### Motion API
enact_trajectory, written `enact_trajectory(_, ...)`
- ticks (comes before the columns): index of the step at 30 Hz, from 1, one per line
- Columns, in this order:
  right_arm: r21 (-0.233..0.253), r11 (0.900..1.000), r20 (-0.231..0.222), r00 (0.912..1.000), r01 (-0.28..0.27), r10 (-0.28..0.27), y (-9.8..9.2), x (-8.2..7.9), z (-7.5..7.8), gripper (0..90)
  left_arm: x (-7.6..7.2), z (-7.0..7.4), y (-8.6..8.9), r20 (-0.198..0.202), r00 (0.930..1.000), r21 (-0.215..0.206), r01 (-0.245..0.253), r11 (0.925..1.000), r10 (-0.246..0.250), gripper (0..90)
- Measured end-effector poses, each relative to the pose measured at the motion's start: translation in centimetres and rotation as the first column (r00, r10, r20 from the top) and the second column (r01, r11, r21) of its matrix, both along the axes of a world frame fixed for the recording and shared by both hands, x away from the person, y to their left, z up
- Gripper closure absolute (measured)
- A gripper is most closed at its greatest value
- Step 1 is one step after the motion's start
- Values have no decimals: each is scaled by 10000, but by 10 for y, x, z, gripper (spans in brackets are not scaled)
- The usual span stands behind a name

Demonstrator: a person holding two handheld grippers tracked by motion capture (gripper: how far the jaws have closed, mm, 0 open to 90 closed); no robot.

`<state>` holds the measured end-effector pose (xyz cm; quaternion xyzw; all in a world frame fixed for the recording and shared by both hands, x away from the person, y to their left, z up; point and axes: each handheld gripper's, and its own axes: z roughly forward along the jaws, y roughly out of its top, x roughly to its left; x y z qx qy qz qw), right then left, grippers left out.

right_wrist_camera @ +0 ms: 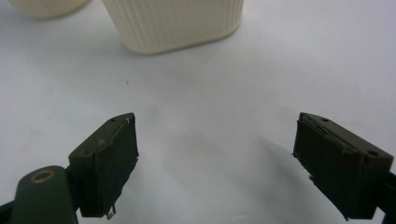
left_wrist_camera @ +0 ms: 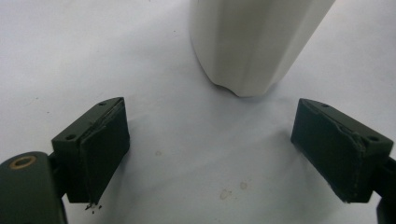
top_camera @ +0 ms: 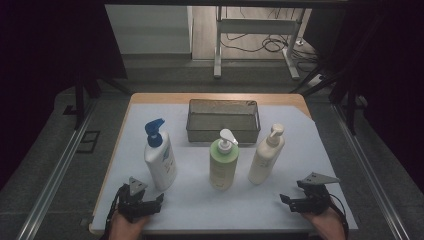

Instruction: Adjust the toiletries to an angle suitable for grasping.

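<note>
Left claw (top_camera: 150,201): jaws spread wide, nothing between them, resting low on the white-covered bench (top_camera: 200,200) at its near left corner. The hand (top_camera: 127,225) behind it enters from the bottom edge, and the claw points forward and slightly right. Directly ahead, near but apart, stands the white pump bottle with blue dispenser head (top_camera: 159,156); in the left gripper view its rounded white base (left_wrist_camera: 254,44) sits just beyond the jaw tips.

Right claw (top_camera: 288,201): jaws equally wide, empty, low at the near right, pointing left. Beyond it stands the ribbed cream pump bottle (top_camera: 266,156), then the pale green pump bottle (top_camera: 223,161) at centre. A grey wire-mesh basket (top_camera: 223,120) sits behind all three.
</note>
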<state>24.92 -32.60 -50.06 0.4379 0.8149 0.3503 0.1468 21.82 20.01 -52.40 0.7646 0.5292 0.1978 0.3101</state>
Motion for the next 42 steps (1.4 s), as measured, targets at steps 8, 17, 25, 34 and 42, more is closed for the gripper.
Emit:
enact_trajectory(8,421,9990,268,9995,178,-190,1,9,15,356,0,0,0,0,10000,-2,-5,10000,5,112)
enact_trajectory(17,558,9984,58,10000,30,-33,3,24,18,653,0,0,0,0,10000,-2,-3,10000,3,112)
enact_trajectory(25,738,9970,257,9994,-244,225,10,39,21,894,0,0,0,0,10000,-3,-4,10000,4,113)
enact_trajectory(34,658,9978,304,9995,-90,70,17,54,23,897,0,0,0,0,10000,-4,-2,10000,2,112)
enact_trajectory(42,846,9963,176,9997,-175,161,20,64,20,896,0,0,0,1,10000,-1,-2,10000,2,113)
